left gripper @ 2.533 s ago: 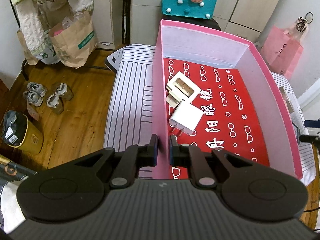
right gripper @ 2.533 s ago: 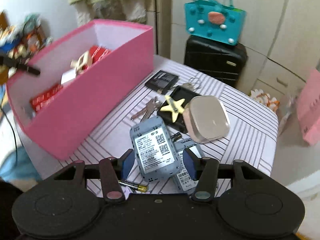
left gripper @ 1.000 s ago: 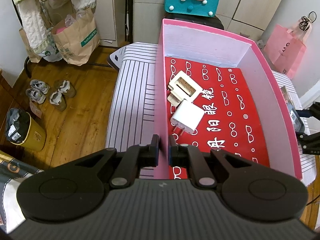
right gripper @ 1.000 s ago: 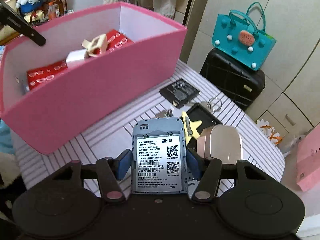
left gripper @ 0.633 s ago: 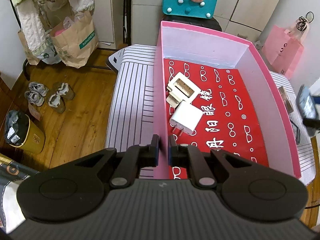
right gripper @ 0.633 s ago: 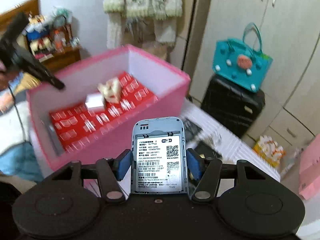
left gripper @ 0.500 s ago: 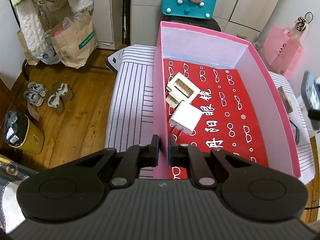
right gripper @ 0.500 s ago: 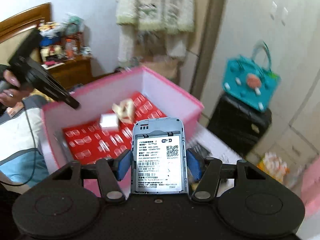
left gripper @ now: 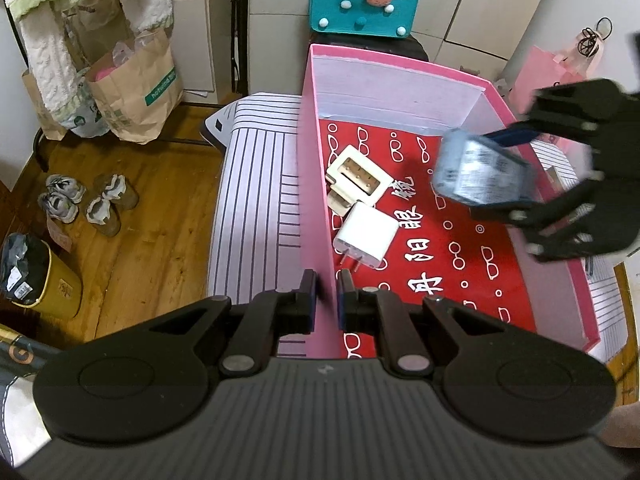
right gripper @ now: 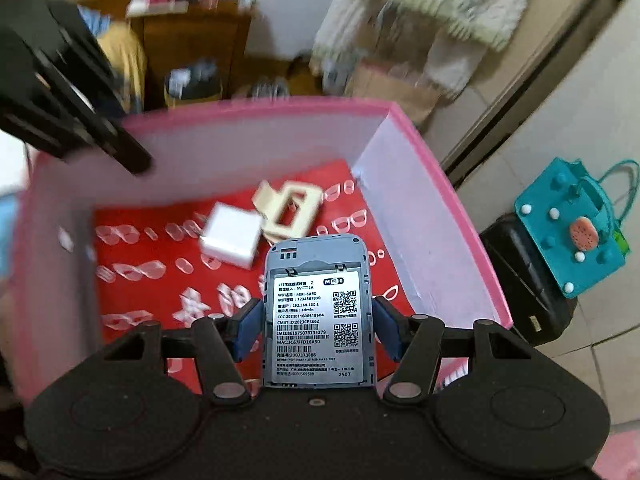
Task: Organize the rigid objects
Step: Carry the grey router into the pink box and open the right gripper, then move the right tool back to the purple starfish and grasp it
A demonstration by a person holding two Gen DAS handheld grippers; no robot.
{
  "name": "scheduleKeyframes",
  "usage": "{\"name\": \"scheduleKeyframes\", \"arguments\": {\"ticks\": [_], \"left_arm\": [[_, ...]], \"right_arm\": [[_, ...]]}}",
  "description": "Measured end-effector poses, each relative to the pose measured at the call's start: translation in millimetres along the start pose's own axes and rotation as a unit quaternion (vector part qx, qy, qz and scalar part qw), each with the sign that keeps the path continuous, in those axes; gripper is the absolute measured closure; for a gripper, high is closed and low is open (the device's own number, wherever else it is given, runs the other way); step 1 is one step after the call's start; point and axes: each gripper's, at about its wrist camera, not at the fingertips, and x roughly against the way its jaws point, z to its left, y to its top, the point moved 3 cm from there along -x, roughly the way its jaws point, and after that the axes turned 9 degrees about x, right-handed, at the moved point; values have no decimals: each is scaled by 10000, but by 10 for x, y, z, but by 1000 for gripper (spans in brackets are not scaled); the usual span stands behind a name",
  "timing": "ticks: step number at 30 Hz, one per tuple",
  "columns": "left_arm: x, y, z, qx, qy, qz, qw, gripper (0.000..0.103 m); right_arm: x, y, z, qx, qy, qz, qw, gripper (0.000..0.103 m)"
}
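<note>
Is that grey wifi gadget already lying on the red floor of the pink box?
No, the grey wifi gadget is clamped in the right hand-held gripper, above the pink box.

The left gripper (left gripper: pixel 325 300) is matte black plastic with a ribbed grey top; two round housings flank its linkage arms, each arm pinned by a silver rivet; its fingers (left gripper: pixel 308 294) end in dark blue pads. The right gripper (right gripper: pixel 316 322) has the same black body, triangular cut-outs, silver pivots and a small central screw; its blue pads (right gripper: pixel 249 330) are angled.
</note>
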Motion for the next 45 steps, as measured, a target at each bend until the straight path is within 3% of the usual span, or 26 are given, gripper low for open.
{"name": "scheduleKeyframes", "arguments": {"ticks": [7, 14, 17, 23, 28, 31, 35, 38, 45], "left_arm": [[9, -9, 38, 20, -162, -19, 9999, 92], [5, -7, 45, -25, -222, -14, 9998, 92], [12, -12, 64, -1, -273, -21, 9996, 91], [15, -11, 86, 21, -337, -19, 9994, 91], [18, -16, 97, 50, -362, -41, 9993, 90], [14, -22, 94, 83, -348, -50, 9993, 91], [21, -42, 42, -65, -207, -84, 9997, 91], [27, -60, -30, -279, -26, -96, 9996, 92], [30, -135, -189, -952, 448, 10, 9944, 93]], "right_arm": [[-485, 78, -31, 531, 369, 688, 9955, 39], [-570, 187, -65, 716, 615, 468, 9944, 39], [-533, 170, -92, 691, 328, 395, 9963, 33], [208, -79, -342, -573, 92, -475, 9972, 32], [792, -575, -339, -1908, -134, -1000, 9764, 31], [1028, -889, -110, -2184, 101, -1380, 9660, 31], [1143, -1265, 258, -2324, -174, -1238, 9646, 31], [1152, -1505, 444, -2563, -150, -1061, 9606, 31], [925, -1990, 779, -3451, -80, -669, 9362, 31]]}}
